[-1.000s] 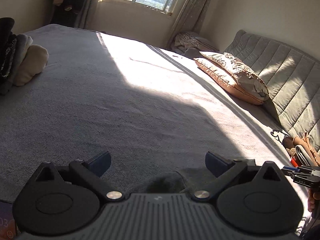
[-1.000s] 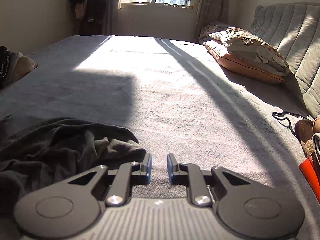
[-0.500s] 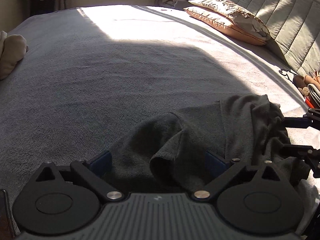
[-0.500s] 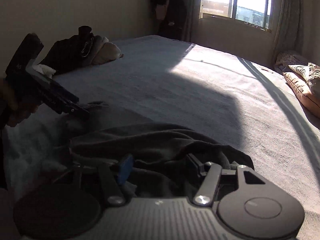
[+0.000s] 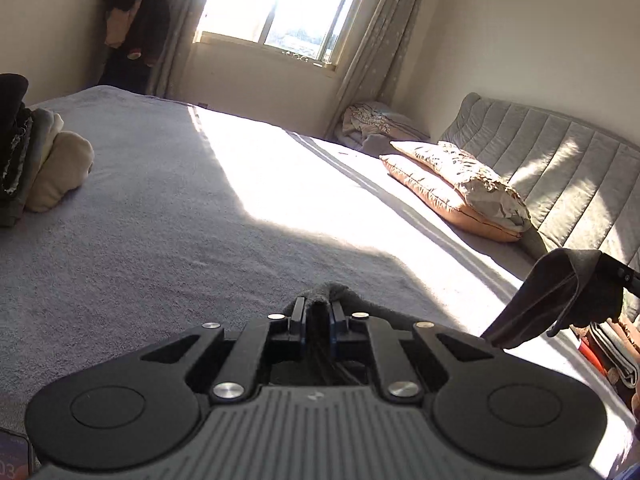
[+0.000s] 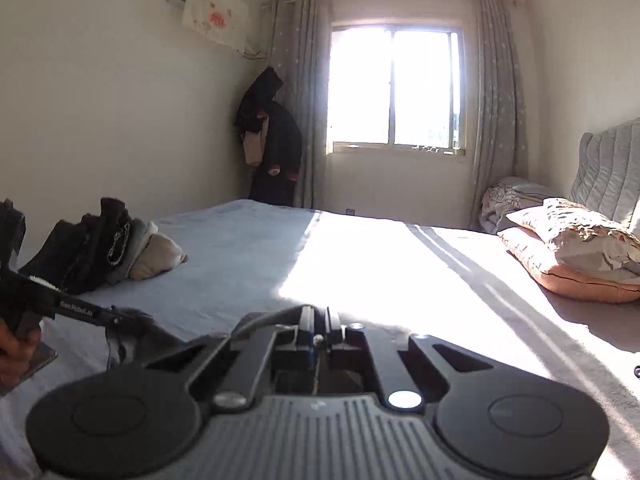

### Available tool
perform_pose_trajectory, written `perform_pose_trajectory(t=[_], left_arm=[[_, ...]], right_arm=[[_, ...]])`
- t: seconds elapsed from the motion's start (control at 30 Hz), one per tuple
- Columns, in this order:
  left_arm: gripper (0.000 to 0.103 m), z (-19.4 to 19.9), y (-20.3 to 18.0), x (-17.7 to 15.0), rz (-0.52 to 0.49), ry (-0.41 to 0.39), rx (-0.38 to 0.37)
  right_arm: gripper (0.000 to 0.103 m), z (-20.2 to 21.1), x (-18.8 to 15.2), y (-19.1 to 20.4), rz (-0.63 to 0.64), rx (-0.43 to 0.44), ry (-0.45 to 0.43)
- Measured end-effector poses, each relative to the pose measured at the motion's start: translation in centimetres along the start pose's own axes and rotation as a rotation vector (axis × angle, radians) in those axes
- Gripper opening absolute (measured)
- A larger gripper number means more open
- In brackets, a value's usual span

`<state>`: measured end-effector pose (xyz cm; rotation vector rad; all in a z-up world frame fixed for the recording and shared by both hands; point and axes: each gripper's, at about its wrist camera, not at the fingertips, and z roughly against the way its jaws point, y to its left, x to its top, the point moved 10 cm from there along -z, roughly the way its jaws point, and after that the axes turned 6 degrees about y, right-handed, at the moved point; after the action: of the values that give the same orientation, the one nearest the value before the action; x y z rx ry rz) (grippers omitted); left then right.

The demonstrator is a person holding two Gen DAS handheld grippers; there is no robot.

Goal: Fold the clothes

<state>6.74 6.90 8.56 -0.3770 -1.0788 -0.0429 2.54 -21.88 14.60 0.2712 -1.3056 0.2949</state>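
Your left tongs point(image 5: 318, 312) are pinched closed on a fold of the dark grey garment point(image 5: 560, 292), a small bunch of cloth poking up between the fingertips. Your right tongs point(image 6: 319, 317) are likewise clamped on the same garment, with a thin edge of fabric caught between the blue pads. From the left wrist view, the garment's other gripped corner hangs draped at far right, lifted off the bed point(image 5: 200, 220). From the right wrist view, the left tool shows at far left, held in your hand point(image 6: 14, 354), dark cloth trailing below its tip. The bed's grey cover lies half in sun, half in shade. A stack of folded clothes point(image 6: 104, 246) sits at the bed's left edge. Two pillows point(image 5: 456, 184) rest against the padded headboard point(image 5: 560, 172). The window point(image 6: 394, 90) is bright.
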Motion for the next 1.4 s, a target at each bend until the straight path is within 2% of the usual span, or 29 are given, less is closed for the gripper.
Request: perform_pose_trajectory(t=[0.07,0.13,0.2,0.23,0.37,0.43,0.5,0.57,0.6,0.63,0.67,0.7,0.73,0.77,0.83,0.93,1.07,1.13,1.2,1.23,1.27,1.3,1.33,1.4], left_arm=[[0.011,2.2,0.5,2.8,0.031,-0.121,-0.018],[0.012,3.0,0.9,3.4,0.035,-0.144,-0.008],[0.013,1.9,1.5,2.3,0.040,-0.046,0.001],[0.014,0.7,1.4,1.0,0.024,0.054,-0.009],[0.014,-1.8,-0.6,-3.4,-0.102,0.260,-0.023],[0.014,-1.7,-2.5,-4.4,-0.167,0.302,-0.107],[0.014,-1.2,-3.9,-4.8,-0.185,0.311,-0.194],[0.018,-1.5,-3.6,-5.1,-0.194,0.311,-0.173],[0.018,-1.7,-3.4,-5.2,-0.198,0.311,-0.162],[0.023,-1.8,-3.3,-5.3,-0.202,0.311,-0.151],[0.034,-2.0,-3.1,-5.4,-0.207,0.311,-0.141],[0.040,-2.2,-3.0,-5.5,-0.211,0.311,-0.130],[0.051,-2.4,-2.5,-5.5,-0.201,0.311,-0.113],[0.057,-2.8,-1.8,-5.3,-0.166,0.313,-0.091],[0.061,-3.5,-1.1,-5.0,-0.117,0.316,-0.077],[0.079,-4.5,-1.1,-5.0,-0.076,0.325,-0.075],[0.082,-6.3,-3.2,-6.5,-0.148,0.377,-0.078],[0.080,-7.1,-4.0,-7.5,-0.208,0.402,-0.061],[0.039,-7.8,-4.0,-8.4,-0.259,0.421,-0.011],[0.014,-7.9,-3.9,-8.5,-0.267,0.423,0.004],[0.014,-7.7,-3.8,-8.0,-0.253,0.404,0.007],[0.013,-7.6,-3.6,-7.5,-0.239,0.385,0.009],[0.013,-7.0,-3.4,-6.7,-0.224,0.352,0.006],[0.013,-4.6,-3.2,-3.8,-0.195,0.236,-0.029]], right_arm=[[0.005,3.4,2.8,-4.2,-0.102,-0.054,-0.116],[0.004,6.8,4.0,-9.3,-0.178,-0.172,-0.222],[0.003,7.9,2.8,-14.1,-0.293,-0.251,-0.206],[0.003,8.4,2.2,-16.2,-0.342,-0.289,-0.195],[0.004,7.1,-0.6,-18.4,-0.350,-0.399,-0.084],[0.000,6.6,-2.1,-19.5,-0.353,-0.455,-0.029],[0.000,6.1,-3.5,-20.6,-0.356,-0.510,0.027],[0.000,6.4,-4.1,-21.3,-0.334,-0.569,0.038],[0.000,6.3,-4.3,-21.4,-0.330,-0.574,0.049],[0.000,6.2,-4.6,-21.6,-0.326,-0.579,0.060],[0.004,6.0,-4.8,-21.7,-0.322,-0.575,0.078],[0.006,5.0,-5.5,-21.3,-0.322,-0.526,0.128],[0.012,4.0,-6.2,-20.8,-0.317,-0.472,0.184],[0.031,2.3,-7.3,-19.3,-0.289,-0.393,0.270],[0.055,0.1,-8.8,-16.3,-0.208,-0.289,0.374],[0.063,-3.0,-10.8,-10.3,-0.037,-0.153,0.487],[0.079,-6.0,-14.1,-3.5,0.192,0.001,0.605],[0.078,-7.3,-16.5,-1.0,0.321,0.013,0.662],[0.063,-8.1,-17.8,0.0,0.407,0.003,0.672],[0.042,-8.1,-17.8,0.4,0.421,0.019,0.663],[0.024,-8.0,-17.3,0.5,0.426,0.010,0.648],[0.011,-8.0,-16.8,0.5,0.435,-0.009,0.627],[0.009,-7.8,-15.8,0.0,0.470,-0.077,0.577],[0.008,-6.5,-12.7,-0.3,0.566,-0.179,0.425]])
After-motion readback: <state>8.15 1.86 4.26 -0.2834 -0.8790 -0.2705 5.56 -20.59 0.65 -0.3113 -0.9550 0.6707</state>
